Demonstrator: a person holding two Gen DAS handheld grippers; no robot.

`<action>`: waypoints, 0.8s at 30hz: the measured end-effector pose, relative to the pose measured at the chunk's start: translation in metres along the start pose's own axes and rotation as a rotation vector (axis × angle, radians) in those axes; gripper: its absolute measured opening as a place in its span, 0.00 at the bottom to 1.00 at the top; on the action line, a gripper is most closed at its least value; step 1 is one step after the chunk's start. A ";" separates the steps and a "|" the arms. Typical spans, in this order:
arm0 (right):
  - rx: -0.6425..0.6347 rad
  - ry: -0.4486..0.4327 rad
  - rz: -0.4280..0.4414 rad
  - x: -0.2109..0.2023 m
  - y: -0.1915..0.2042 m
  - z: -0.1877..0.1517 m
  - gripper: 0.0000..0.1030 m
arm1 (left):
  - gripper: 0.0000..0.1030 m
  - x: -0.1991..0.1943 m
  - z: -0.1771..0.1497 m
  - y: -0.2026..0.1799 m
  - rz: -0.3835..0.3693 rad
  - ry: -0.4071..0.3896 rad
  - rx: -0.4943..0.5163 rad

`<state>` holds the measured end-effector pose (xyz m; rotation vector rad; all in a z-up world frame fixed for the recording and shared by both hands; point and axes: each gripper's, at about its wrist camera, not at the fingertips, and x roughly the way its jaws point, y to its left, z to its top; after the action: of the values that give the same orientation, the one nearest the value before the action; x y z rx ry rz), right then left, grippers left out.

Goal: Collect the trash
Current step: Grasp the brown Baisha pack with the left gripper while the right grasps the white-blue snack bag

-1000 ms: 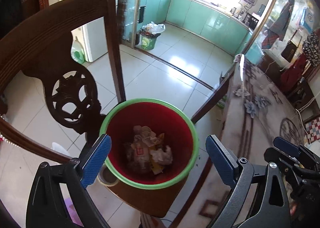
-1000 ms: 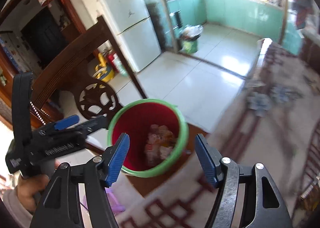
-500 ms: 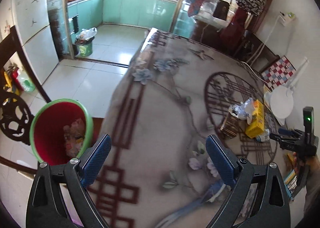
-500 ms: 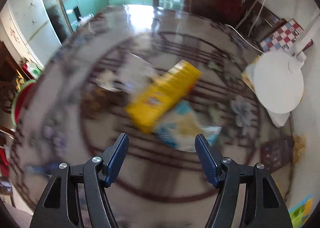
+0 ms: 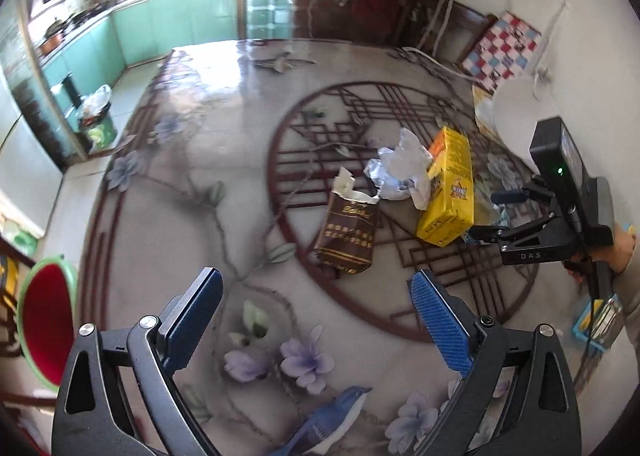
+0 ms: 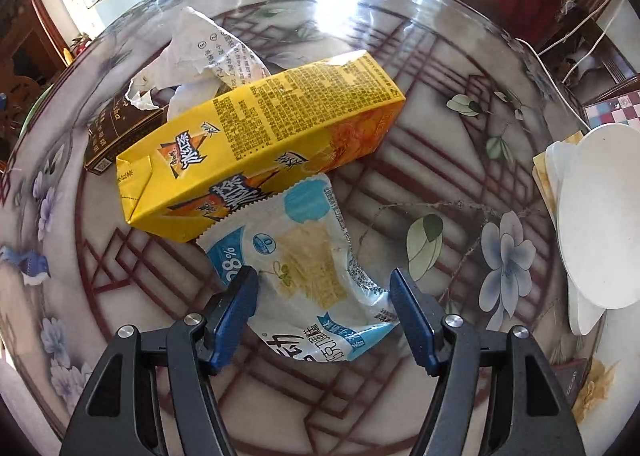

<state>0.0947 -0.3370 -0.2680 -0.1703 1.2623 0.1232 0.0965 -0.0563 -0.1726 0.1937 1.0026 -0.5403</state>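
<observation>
On the patterned table (image 5: 200,183) lies a heap of trash: a brown carton (image 5: 348,232), crumpled white paper (image 5: 400,171) and a yellow drink carton (image 5: 448,191). My left gripper (image 5: 314,296) hovers open short of the brown carton, holding nothing. My right gripper (image 6: 322,280) points steeply down, open, its fingers either side of a blue-and-white wrapper (image 6: 312,256) that lies flat beside the yellow carton (image 6: 260,135). The pads are clear of the wrapper. The red bin with a green rim (image 5: 44,320) stands off the table's left edge.
A white round disc (image 6: 592,215) and a checked box (image 5: 504,43) sit at the table's right side. A hand holds the right gripper (image 5: 494,215) at the right in the left wrist view. A kitchen with another small waste bin (image 5: 96,123) lies beyond the far left.
Both grippers have swung away from the red bin to over the table. The right one has come down over the wrapper by the yellow carton. Both stayed open.
</observation>
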 end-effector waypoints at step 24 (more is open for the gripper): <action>0.181 -0.057 -0.030 0.000 -0.018 -0.008 0.22 | 0.44 0.099 0.022 -0.028 0.064 0.149 0.017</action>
<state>0.0902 -0.3563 -0.2689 -0.0290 1.2065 -0.0121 0.1403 -0.1225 -0.2415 0.2836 1.1326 -0.4819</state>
